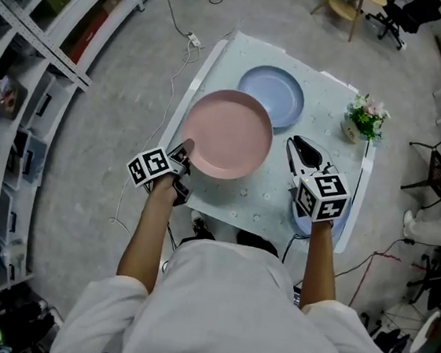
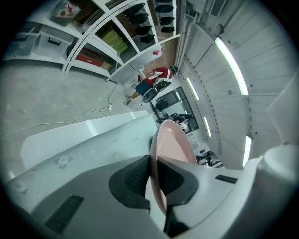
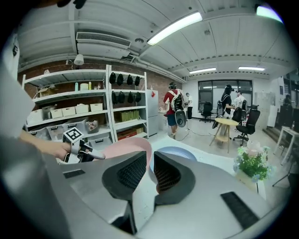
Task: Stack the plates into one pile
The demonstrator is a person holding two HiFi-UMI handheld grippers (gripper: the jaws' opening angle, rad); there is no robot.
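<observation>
Clamping the near-left rim of the round pink plastic plate (image 1: 229,133), the left gripper (image 1: 185,153) has its jaws pressed together on the edge; in the left gripper view (image 2: 154,163) the rim runs straight between both dark ribbed pads (image 2: 136,176) and the pink plate (image 2: 175,144) shows edge-on. Right gripper (image 1: 301,151) sits just right of that plate, over the table. In the right gripper view (image 3: 150,158) its pads stand slightly apart with a narrow gap and nothing in it. Pink plate (image 3: 128,148) is on the near-left part of the white flower-print table (image 1: 323,112), and in the head view its far-right edge overlaps the near rim of the round pale blue plate (image 1: 271,96), which lies flat further back (image 3: 175,153). Cannot tell if the pink plate is lifted off the surface. Small pot of white and pink flowers (image 1: 365,119) stands at the table's right edge, well apart from both plates. White storage shelving (image 1: 35,71) lines the left side of the room.
</observation>
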